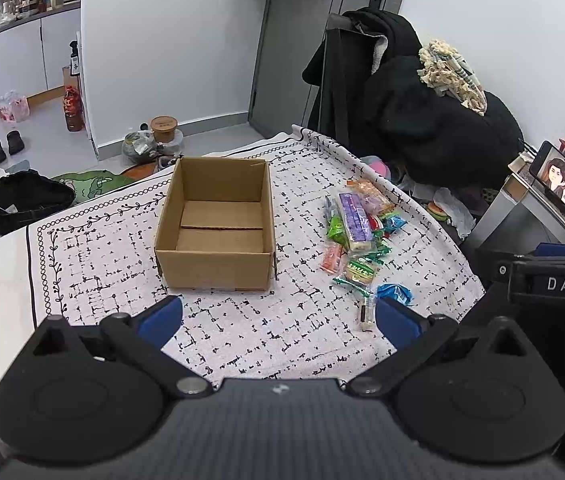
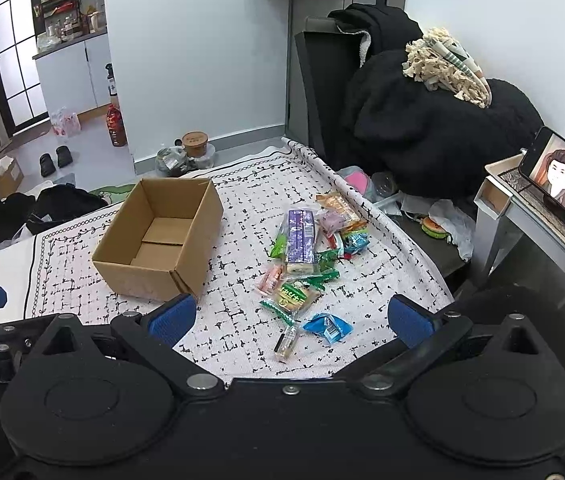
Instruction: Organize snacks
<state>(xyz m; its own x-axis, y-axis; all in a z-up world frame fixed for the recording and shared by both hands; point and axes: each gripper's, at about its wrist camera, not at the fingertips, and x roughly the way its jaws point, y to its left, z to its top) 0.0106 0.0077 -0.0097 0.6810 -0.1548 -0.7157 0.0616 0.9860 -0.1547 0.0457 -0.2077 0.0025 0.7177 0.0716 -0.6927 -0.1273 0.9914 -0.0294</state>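
Observation:
An open, empty cardboard box (image 1: 214, 226) stands on the patterned white cloth (image 1: 242, 332); it also shows in the right wrist view (image 2: 158, 240). To its right lies a pile of wrapped snacks (image 1: 356, 232), also in the right wrist view (image 2: 306, 256), with a long purple pack (image 2: 300, 240), a blue packet (image 2: 328, 328) and a small clear-wrapped bar (image 2: 286, 344). My left gripper (image 1: 278, 318) is open and empty, above the cloth in front of the box. My right gripper (image 2: 290, 318) is open and empty, just short of the nearest snacks.
A chair heaped with black clothes (image 2: 422, 120) stands behind the table's right side. A phone (image 2: 562, 188) playing a video leans on a side stand at right. Bags, shoes and bottles lie on the floor at left (image 1: 26, 200).

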